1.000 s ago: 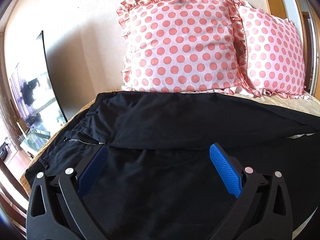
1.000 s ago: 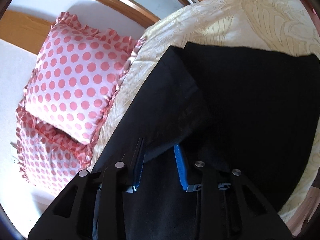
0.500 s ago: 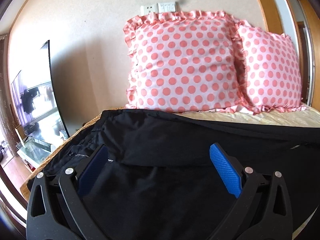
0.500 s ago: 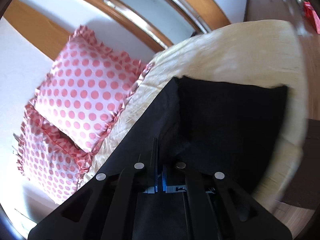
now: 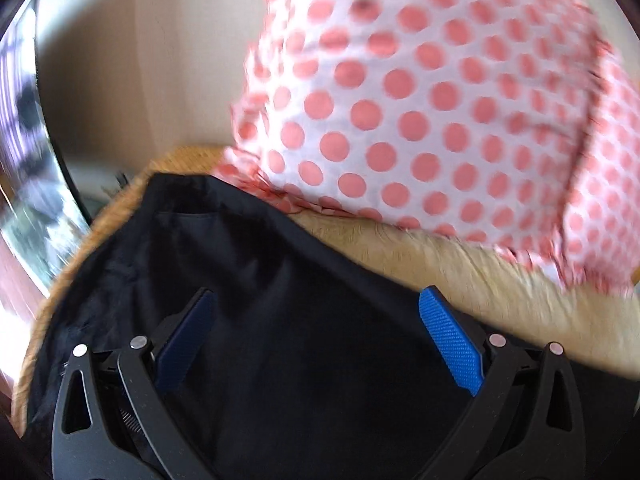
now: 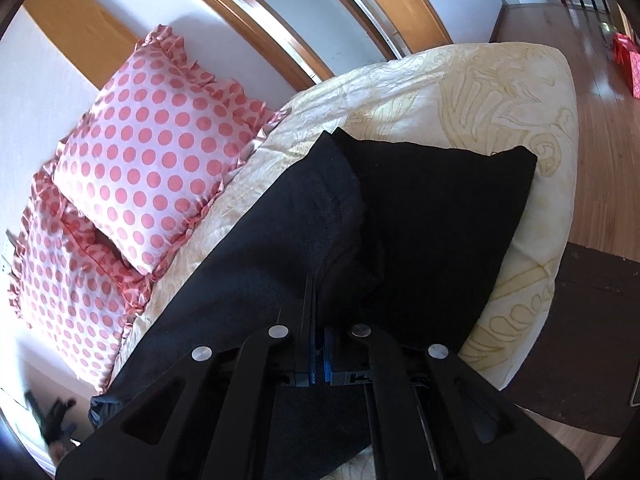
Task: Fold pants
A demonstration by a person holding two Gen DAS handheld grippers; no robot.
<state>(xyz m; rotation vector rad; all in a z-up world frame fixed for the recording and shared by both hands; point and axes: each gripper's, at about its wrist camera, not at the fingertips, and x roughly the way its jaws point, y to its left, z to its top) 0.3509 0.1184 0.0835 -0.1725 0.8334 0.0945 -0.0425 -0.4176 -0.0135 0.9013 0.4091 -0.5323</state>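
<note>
Left wrist view, blurred: your left tool [image 5: 316, 332] hangs over the black pants [image 5: 280, 300] with its blue pads spread wide and nothing between them. Those pants lie on the bed [image 5: 460, 264], their far edge just short of a pink dotted pillow [image 5: 420, 100] against the wall. Right wrist view: your right tool [image 6: 320, 354] has its pads pinched together on a raised fold of the pants [image 6: 420, 220], whose legs stretch away across the cream bedspread [image 6: 480, 92], with two pillows [image 6: 152, 152] to the left.
</note>
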